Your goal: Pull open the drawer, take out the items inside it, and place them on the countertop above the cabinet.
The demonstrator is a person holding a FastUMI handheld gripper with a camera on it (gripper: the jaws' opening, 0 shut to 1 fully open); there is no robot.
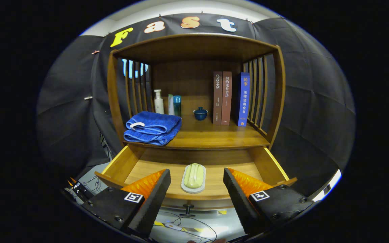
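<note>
From my seat, going left to right: a folded blue terry towel (153, 128) lies on the left of the wooden countertop (211, 136), with a white pump bottle (159, 101) and a teal tube (177, 105) behind it. Further along stand a small dark-blue lidded ceramic cup (200, 113), two brown hardback books (222, 98) and one blue hardback book (243, 99).

Below, the light wooden drawer (120, 165) is already pulled out. In it, near the front, sits the pale green oval soap on its white textured dish (193, 178), the only item I can see there.

My gripper (197, 189) hangs with its jaws wide and holding nothing; the soap dish lies just ahead of the fingers (155, 192), centred between them.

I judge the grasp comes next. I'd go down over the drawer's front edge, straddle the dish across its narrow width, and close on the dish rather than the soap, which looks likely to slip. I'd keep it level when lifting so the soap stays on, clear the countertop's lip, and set it in the bare middle stretch between towel and books.
</note>
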